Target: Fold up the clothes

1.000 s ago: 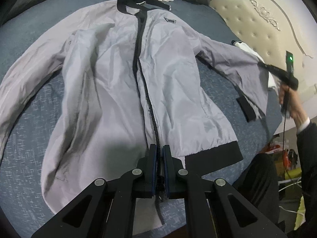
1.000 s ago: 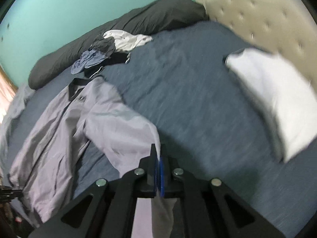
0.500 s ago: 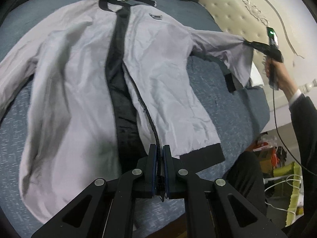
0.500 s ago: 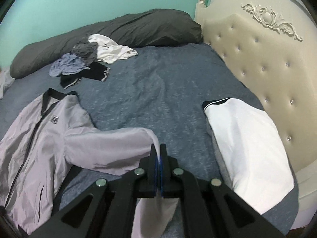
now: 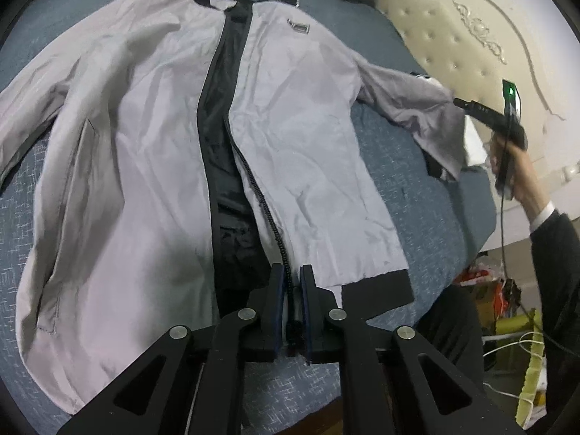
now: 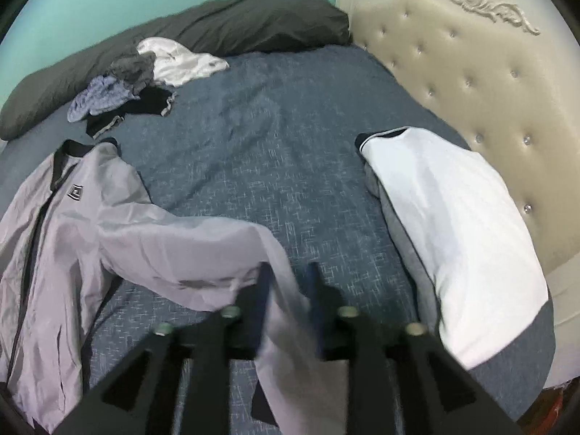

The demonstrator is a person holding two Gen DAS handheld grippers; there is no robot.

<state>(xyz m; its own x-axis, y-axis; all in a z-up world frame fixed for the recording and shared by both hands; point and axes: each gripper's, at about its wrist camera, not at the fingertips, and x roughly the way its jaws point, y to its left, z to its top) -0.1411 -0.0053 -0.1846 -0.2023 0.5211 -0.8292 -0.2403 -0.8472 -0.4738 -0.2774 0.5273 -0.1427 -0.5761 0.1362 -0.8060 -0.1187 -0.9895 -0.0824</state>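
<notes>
A light grey jacket (image 5: 145, 145) with black collar, hem and zipper lies front-up on the blue bed cover (image 6: 272, 145). Its front is parted and shows the dark lining. My left gripper (image 5: 292, 282) is shut on the zipper edge at the bottom hem. The jacket's right sleeve (image 6: 181, 246) stretches out sideways to my right gripper (image 6: 288, 290). That gripper is open, and the sleeve end lies loosely between its blurred, spread fingers. In the left wrist view the right gripper (image 5: 485, 114) is at the sleeve tip, held by a hand (image 5: 522, 177).
A pile of loose clothes (image 6: 123, 83) lies beyond the collar, in front of a long dark pillow (image 6: 217, 25). A white folded garment (image 6: 453, 217) lies by the tufted cream headboard (image 6: 471, 72). Floor clutter (image 5: 489, 290) and cables show past the bed edge.
The right gripper's fingers have spread apart and let go of the sleeve. The jacket front has parted, exposing the lining. The left gripper stays shut on the zipper edge.
</notes>
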